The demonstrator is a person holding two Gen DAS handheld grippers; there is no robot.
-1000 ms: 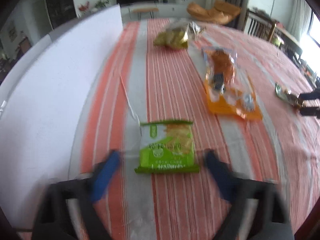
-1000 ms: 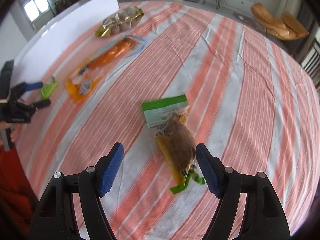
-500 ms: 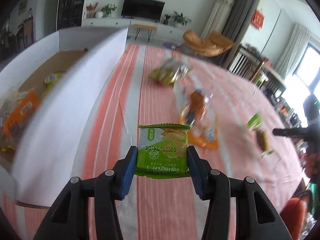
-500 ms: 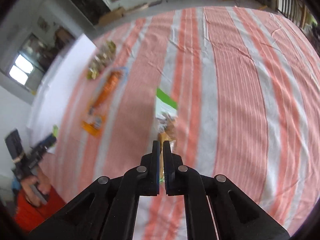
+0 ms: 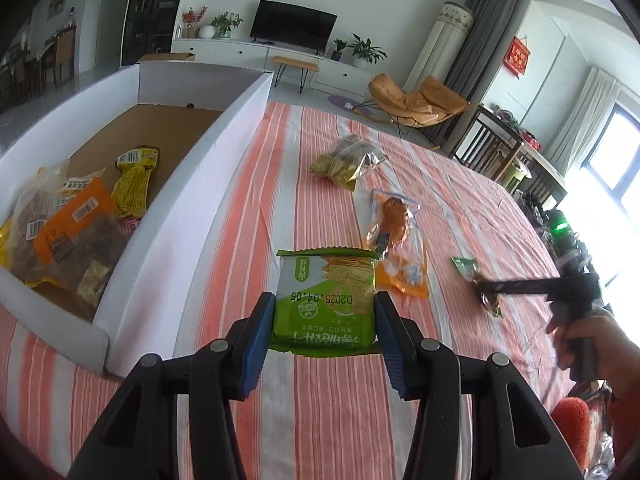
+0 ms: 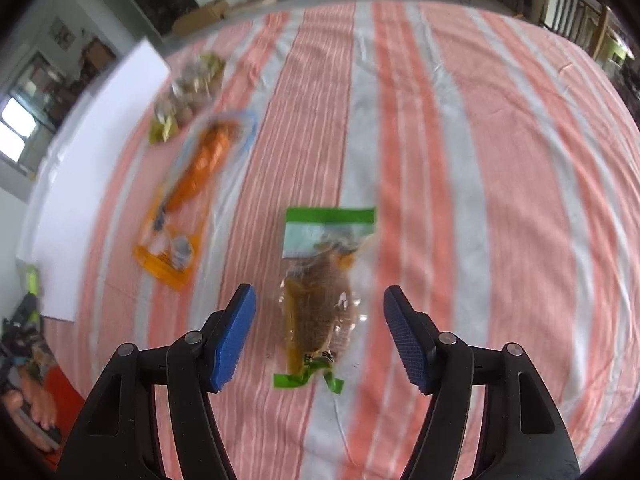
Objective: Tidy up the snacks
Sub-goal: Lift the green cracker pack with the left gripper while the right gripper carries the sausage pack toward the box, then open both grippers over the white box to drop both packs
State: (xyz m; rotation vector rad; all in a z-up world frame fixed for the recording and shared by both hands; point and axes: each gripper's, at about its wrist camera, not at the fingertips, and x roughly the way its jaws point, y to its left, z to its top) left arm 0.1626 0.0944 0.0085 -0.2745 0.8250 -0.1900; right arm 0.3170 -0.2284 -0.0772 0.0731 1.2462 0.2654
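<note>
Two tools: left [image 5: 324, 322] clamps one cracker packet [image 5: 326, 300], right [image 6: 316, 330] opening.

Four snack packets [image 5: 326, 294] out on striped tablecloth [image 5: 440, 184]; one white box [image 5: 224, 152], several packets inside.

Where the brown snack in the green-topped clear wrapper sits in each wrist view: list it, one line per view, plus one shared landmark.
Left wrist view: brown snack packet at right of middle, on the striped cloth, under the tip of the right gripper.
Right wrist view: the packet at lower centre, between the opening blue pads, untouched.
Shared landmark: orange snack bag, lying between the packet and the white box.
</note>
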